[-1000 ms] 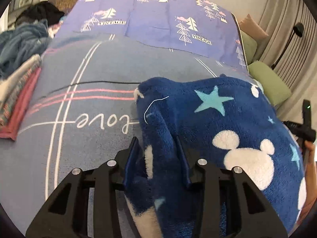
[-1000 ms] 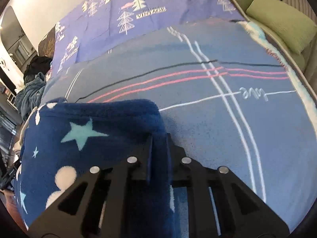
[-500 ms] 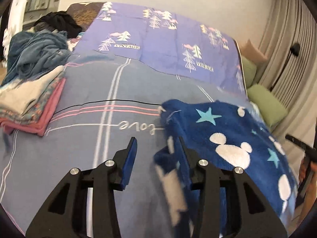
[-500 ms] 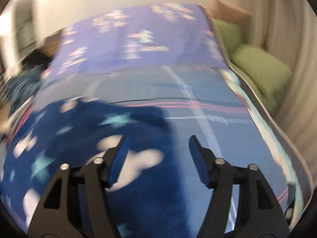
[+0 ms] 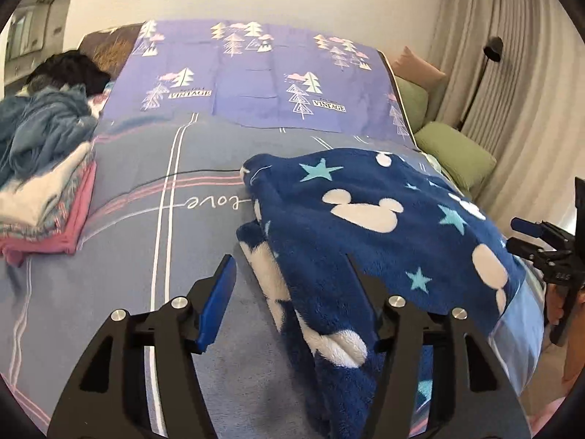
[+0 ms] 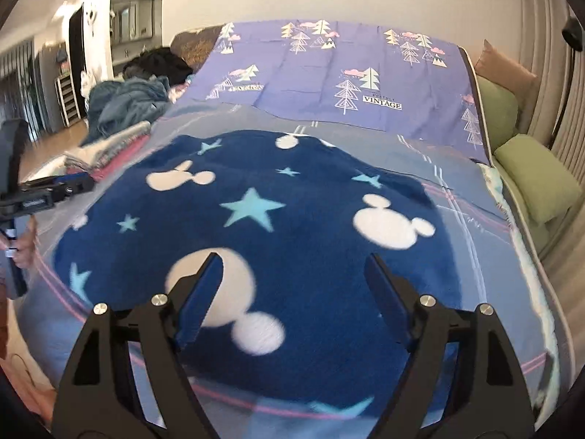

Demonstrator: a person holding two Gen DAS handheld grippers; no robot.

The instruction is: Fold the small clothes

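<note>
A dark blue fleece garment (image 5: 369,219) with white mouse heads and pale stars lies folded on the bed. It fills the middle of the right wrist view (image 6: 270,216). My left gripper (image 5: 292,274) is open and empty, raised over the garment's left edge. My right gripper (image 6: 292,278) is open and empty above the garment's near side. The right gripper also shows at the right edge of the left wrist view (image 5: 541,241). The left gripper shows at the left edge of the right wrist view (image 6: 47,190).
A stack of folded clothes (image 5: 44,205) with a blue heap on top sits at the bed's left side. A purple tree-print sheet (image 5: 263,77) covers the headboard end. Green cushions (image 5: 457,153) and curtains lie to the right.
Both grippers have opened and let go of the blue garment. Both have pulled up and back from it. The garment now lies flat on the bed.
</note>
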